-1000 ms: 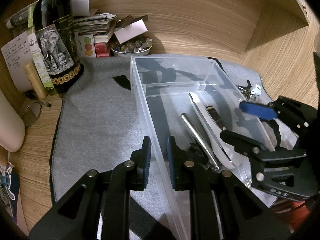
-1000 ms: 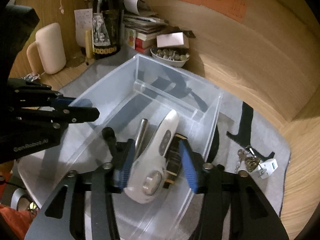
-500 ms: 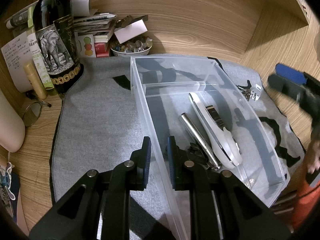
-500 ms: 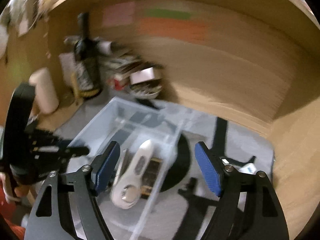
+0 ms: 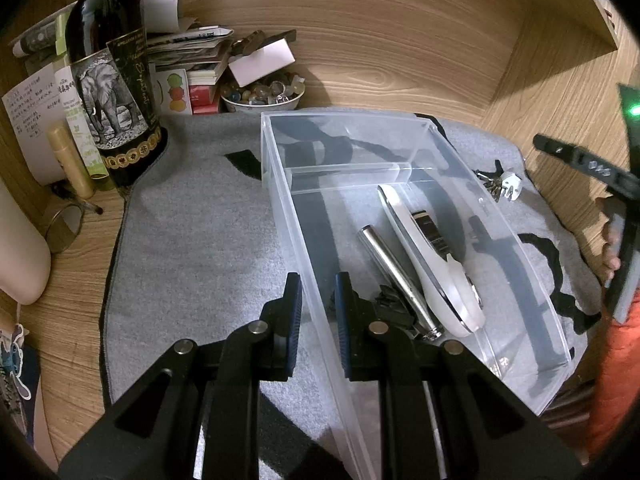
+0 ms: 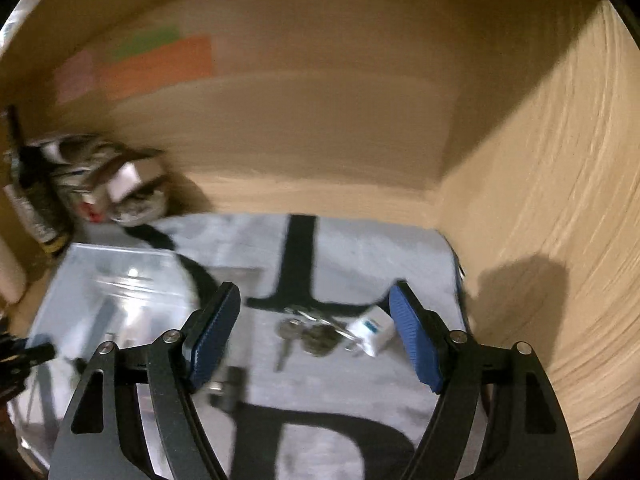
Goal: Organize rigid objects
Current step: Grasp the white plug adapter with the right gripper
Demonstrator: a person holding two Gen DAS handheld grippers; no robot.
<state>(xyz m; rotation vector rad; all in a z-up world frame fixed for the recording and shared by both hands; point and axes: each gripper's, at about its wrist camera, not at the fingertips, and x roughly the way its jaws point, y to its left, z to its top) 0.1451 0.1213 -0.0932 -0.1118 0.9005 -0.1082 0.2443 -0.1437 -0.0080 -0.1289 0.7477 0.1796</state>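
Wood-grain panels wall in a desk nook, and a grey mat with black lettering covers the wooden desktop. From the left wrist view, a clear plastic bin with a cross divider sits on the mat. In its near compartment lie a white can opener, a metal cylinder just left of it, and a small black item at the near end, partly hidden behind the fingers. The left gripper pinches the bin's near left wall, one pad outside and one inside, jaws narrow. At far left stand a dark wine bottle with an elephant label, a stack of books and papers, and a bowl of small stones.

Only the right wrist view shows the right gripper head-on: its blue pads stand wide apart with nothing between them, above the mat to the right of the bin. Beyond them lies a bunch of keys touching a small white tag. That view is motion-blurred, so the bin contents and a small dark object near the left finger are hard to make out. In the left view the keys appear tiny beyond the bin's right wall, and the right gripper is cut off at the right edge, beside an orange sleeve.
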